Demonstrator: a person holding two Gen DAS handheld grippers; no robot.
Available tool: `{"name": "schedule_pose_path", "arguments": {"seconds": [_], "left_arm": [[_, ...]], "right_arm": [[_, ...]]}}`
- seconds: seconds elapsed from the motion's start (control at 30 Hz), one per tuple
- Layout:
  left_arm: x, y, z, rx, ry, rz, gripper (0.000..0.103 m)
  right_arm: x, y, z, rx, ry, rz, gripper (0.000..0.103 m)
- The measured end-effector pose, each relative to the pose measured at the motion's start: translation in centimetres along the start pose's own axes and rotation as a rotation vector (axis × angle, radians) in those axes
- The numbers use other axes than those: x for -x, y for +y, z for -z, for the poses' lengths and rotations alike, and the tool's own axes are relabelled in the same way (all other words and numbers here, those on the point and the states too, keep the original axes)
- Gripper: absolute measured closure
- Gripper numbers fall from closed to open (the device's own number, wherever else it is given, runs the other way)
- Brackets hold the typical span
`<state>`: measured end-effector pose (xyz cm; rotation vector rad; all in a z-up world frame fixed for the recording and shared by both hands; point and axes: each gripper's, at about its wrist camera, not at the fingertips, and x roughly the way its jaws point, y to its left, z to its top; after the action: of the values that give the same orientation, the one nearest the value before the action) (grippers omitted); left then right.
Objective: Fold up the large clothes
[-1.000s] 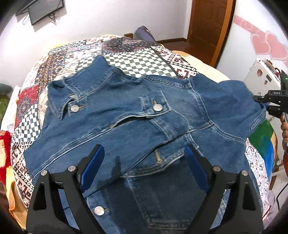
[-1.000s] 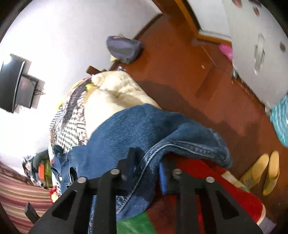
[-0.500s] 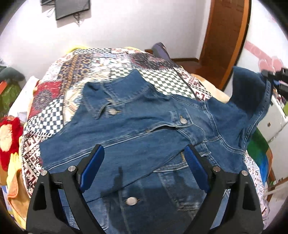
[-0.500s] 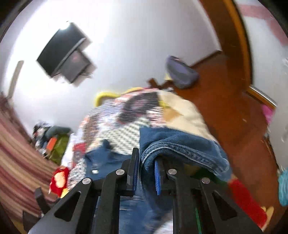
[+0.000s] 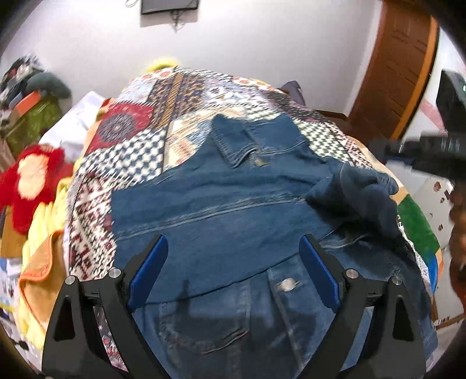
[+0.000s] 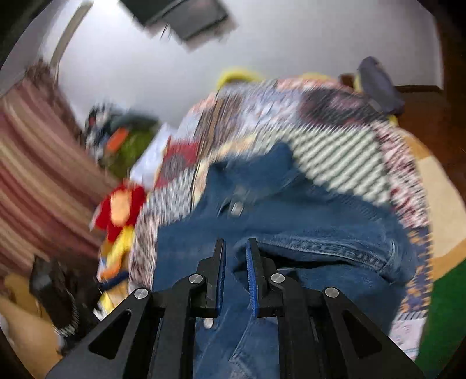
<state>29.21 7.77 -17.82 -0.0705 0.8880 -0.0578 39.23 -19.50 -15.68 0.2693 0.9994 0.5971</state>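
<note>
Now the denim jacket lies spread on the patchwork quilt of the bed, with its collar toward 12 o'clock in the left wrist view and a metal button near the lower middle. One front panel is folded across the body, and the sleeve at about 3 o'clock is bunched in a heap on top of the jacket. The left gripper hangs low over the hem side of the jacket with its blue pads spread wide apart — nothing is between them, and I cannot tell if they touch the cloth. In the right wrist view, which is strongly blurred, the right gripper has its jaws close together with only a narrow gap, and a fold of denim with a stitched seam runs from that gap toward 3 o'clock; whether the pads really pinch the cloth or have just let go I cannot tell from this picture. The same gripper appears as a dark shape at 3 o'clock of the left view, just beside the bunched sleeve. A red and yellow plush toy lies off the quilt at 9 o'clock, a dark screen hangs on the white wall at 12 o'clock, and a brown wooden door stands at 2 o'clock.
</note>
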Motion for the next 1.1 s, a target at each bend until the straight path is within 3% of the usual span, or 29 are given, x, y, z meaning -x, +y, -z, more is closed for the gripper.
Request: {"name": "schedule_pose_path", "arguments": {"seconds": [0.17, 0.33, 0.43, 0.57, 0.77, 0.9, 1.03, 1.1], "left_arm": [[-0.1, 2.0, 1.3, 0.037, 0.030, -0.014, 0.011], [-0.5, 1.6, 1.4, 0.038, 0.051, -0.005, 0.011], [-0.4, -0.2, 0.4, -0.001, 0.040, 0.002, 0.011], [0.0, -3.6, -1.8, -0.074, 0.009, 0.025, 0.011], [-1.4, -10.3, -4.3, -0.229, -0.008, 0.063, 0.001], [-5.6, -14.3, -4.0, -0.387, 0.061, -0.005, 0.001], [-9.7, -16.2, -3.5, -0.463, 0.118, -0.091, 0.002], [-10.7, -16.6, -3.9, -0.465, 0.125, -0.097, 0.002]], "right_arm": [[-4.2, 1.3, 3.9, 0.057, 0.152, 0.022, 0.091], [-3.8, -0.7, 6.2, 0.021, 0.230, 0.004, 0.091], [-1.5, -2.1, 6.0, 0.011, 0.207, 0.022, 0.091], [3.4, -4.3, 4.9, 0.011, 0.105, 0.053, 0.091], [8.5, -8.3, 4.3, 0.051, 0.005, 0.229, 0.091], [9.6, -11.2, 5.0, 0.066, 0.022, 0.325, 0.091], [8.5, -13.6, 6.3, 0.030, 0.084, 0.307, 0.091], [7.2, -14.8, 7.0, 0.009, 0.125, 0.302, 0.091]]}}
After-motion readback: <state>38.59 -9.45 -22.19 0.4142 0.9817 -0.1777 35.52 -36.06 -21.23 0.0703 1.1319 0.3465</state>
